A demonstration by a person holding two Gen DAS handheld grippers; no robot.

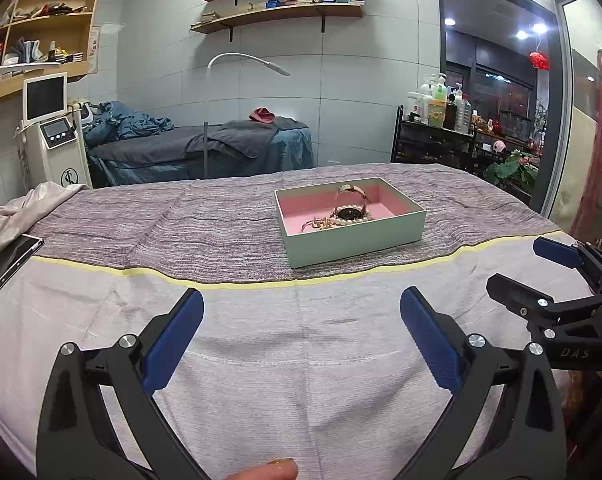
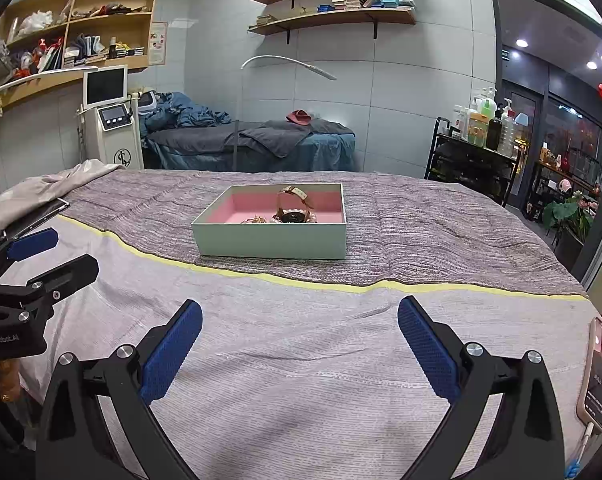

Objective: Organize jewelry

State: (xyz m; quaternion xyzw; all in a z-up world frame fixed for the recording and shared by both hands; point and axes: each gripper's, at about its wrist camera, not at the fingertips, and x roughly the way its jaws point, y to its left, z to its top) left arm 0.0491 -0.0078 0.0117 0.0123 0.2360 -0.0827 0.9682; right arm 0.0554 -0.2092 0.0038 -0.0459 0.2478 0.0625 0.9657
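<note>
left wrist view: the left gripper (image 1: 301, 332) is seen with its blue pads spread wide apart and nothing between them, held over the pale cloth of the bed (image 1: 261, 380). the right gripper (image 2: 299, 340) is likewise held apart and empty in its own view. the jewelry is found well ahead of both, inside a pale green box (image 1: 355, 242) with a pink lining, set on the striped grey blanket (image 1: 161, 224) past the yellow stripe.

in the box, a pearl bracelet (image 1: 351, 218) is curled around a dark round watch face (image 1: 350, 213), a watch strap (image 1: 355, 191) arches upright above them, and a small gold-toned piece (image 1: 319, 224) lies beside the pearls. whether these are tangled cannot be told.

all of it is judged light and small. the pearls are expected to be smooth, slippery and limp on their string, so a pinch across the strand is favoured. the strap loop, probably stiffer, offers the easiest hold at its raised top. the thin gold piece is likely delicate, and a gentle squeeze is advised. the box itself is probably light card and may slide if nudged.
</note>
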